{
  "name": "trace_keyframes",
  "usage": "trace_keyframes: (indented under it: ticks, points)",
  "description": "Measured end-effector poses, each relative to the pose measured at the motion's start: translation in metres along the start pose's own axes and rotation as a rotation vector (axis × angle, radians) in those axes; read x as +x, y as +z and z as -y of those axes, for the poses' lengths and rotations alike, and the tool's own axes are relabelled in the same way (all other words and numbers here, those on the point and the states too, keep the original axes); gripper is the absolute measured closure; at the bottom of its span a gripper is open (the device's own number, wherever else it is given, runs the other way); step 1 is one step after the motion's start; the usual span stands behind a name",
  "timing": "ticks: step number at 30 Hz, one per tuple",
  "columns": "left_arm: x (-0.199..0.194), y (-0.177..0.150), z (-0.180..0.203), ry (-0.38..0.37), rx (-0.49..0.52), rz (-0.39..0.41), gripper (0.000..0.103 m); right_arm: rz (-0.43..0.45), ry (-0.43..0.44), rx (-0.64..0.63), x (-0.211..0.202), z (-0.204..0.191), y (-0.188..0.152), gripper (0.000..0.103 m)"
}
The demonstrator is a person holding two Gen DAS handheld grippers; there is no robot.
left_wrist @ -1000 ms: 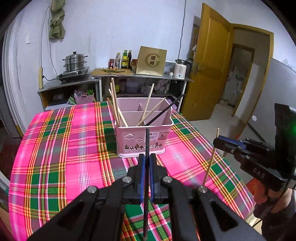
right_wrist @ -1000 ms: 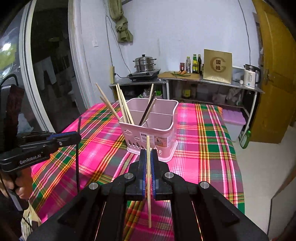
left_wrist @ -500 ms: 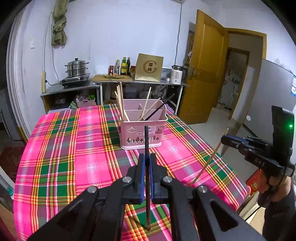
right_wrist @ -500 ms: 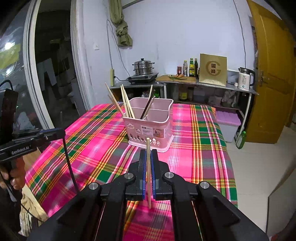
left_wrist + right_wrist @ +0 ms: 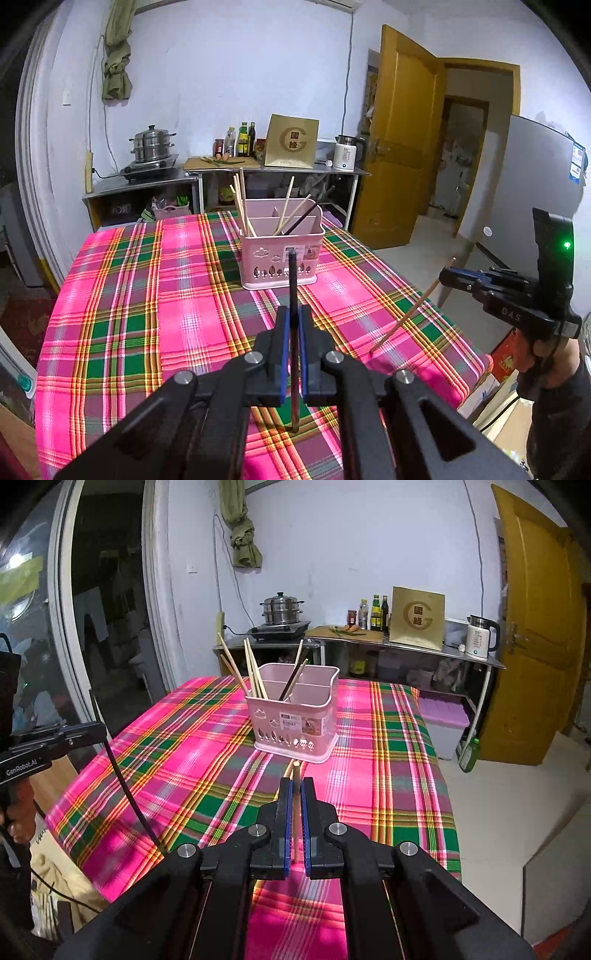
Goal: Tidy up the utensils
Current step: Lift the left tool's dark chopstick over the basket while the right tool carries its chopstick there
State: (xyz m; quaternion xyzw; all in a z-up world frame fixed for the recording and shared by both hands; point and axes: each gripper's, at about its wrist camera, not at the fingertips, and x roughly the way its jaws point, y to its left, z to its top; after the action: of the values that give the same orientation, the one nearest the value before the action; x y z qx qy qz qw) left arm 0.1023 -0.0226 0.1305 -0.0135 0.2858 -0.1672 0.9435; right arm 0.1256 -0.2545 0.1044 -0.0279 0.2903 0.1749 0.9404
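Left wrist view. Table (image 5: pixel 122 295): covered in a pink, green and yellow plaid cloth, woven look, flat. Pink plastic caddy (image 5: pixel 282 258): rectangular, rounded corners, partitioned, cut-out cloud and tree shapes in its front wall; stands toward the far middle of the cloth, with several pale wooden chopsticks (image 5: pixel 242 206) and one dark one leaning in its compartments. Left gripper (image 5: pixel 292 321): black, blue-lined pads pressed narrow on a black chopstick (image 5: pixel 291 280), slim, straight, upright; its lower tip hangs near the cloth, contact unclear. Only this view shows the open yellow door (image 5: pixel 402 147) and the room behind it, plus the right gripper from outside at far right, its stick slanting down toward the table edge.

Right wrist view. Only here: a dark glazed doorway at left, and the left gripper from the side, black stick angled down. Right gripper (image 5: pixel 295 794): pads clamped narrow on a pale wooden chopstick (image 5: pixel 296 771), round-ended, upright, well short of the caddy. Steel steamer pot (image 5: pixel 282 609) on the back counter shows in both views.
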Motion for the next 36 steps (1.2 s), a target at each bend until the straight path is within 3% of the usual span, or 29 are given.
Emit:
trace_keyframes:
  ticks: [10, 21, 36]
  points:
    - [0.012, 0.013, -0.008, 0.001, -0.016, -0.01, 0.098, 0.037, 0.01, 0.003, -0.002, -0.009, 0.012, 0.099]
    - [0.04, 0.054, -0.007, -0.018, -0.008, 0.008, 0.098, 0.094, 0.046, 0.002, 0.016, -0.02, 0.047, 0.099]
    - [0.046, 0.138, -0.013, -0.02, 0.011, 0.165, 0.098, 0.237, 0.085, 0.036, 0.035, -0.018, 0.121, 0.099]
